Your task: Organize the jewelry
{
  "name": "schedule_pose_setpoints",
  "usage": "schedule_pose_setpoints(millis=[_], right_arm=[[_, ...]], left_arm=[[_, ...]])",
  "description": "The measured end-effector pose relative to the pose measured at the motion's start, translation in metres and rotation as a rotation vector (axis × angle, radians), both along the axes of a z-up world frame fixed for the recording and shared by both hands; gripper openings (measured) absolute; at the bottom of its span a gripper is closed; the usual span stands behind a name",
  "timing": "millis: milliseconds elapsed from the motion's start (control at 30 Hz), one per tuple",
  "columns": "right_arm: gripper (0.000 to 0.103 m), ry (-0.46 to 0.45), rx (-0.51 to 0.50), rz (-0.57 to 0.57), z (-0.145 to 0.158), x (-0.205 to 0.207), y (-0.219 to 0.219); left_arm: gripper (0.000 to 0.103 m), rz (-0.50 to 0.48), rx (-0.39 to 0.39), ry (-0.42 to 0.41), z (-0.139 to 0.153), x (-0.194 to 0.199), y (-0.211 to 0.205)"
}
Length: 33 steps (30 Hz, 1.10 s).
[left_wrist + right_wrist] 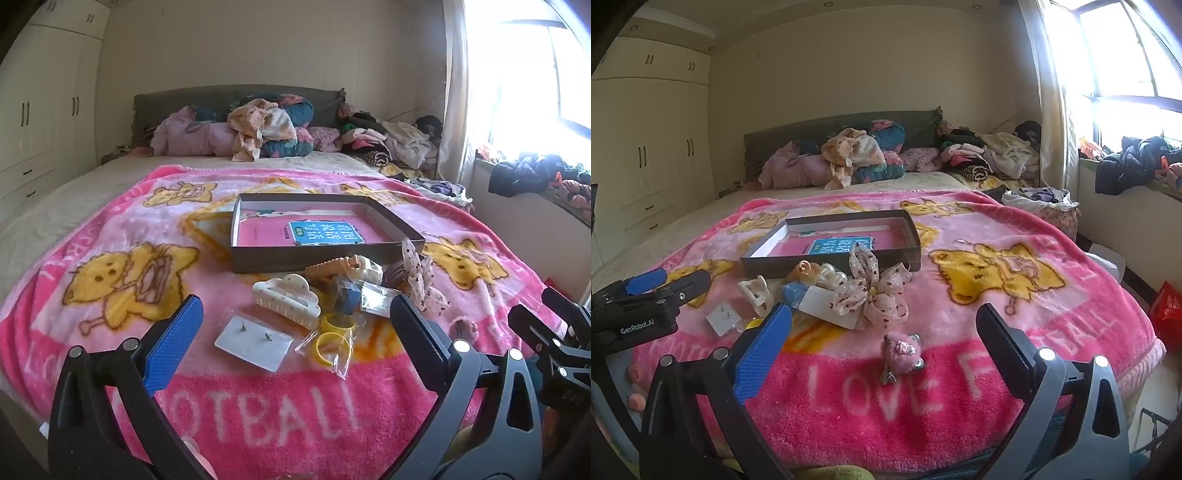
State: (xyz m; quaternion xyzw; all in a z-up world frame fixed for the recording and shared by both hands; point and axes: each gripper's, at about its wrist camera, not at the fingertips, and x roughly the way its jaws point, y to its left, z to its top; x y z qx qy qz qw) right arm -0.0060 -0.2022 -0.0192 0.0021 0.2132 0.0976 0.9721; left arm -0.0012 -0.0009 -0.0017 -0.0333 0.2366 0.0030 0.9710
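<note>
Pink fleece blanket [110,229] covers the bed, printed with yellow cartoon bears. Toward its far middle sits a shallow dark box [325,254] — a pink book lies inside. Just near the box, touching its front wall, is a heap of jewelry and hair pieces: a spotted bow [875,291], a cream claw clip [286,297], bagged yellow rings [334,341], an earring card [255,341]. A fluffy pink charm [901,352] lies apart, nearer. Left tongs [295,339] and right tongs [882,339] both gape wide — empty.
</note>
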Motion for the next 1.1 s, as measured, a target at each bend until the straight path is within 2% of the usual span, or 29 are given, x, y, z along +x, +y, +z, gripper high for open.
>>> schedule_pose_setpoints(millis=[1100], right_arm=[[0.097, -0.004, 0.006, 0.000, 0.0002, -0.0003, -0.0039]], left_arm=[[0.093, 0.003, 0.001, 0.000, 0.0012, 0.0005, 0.0002]])
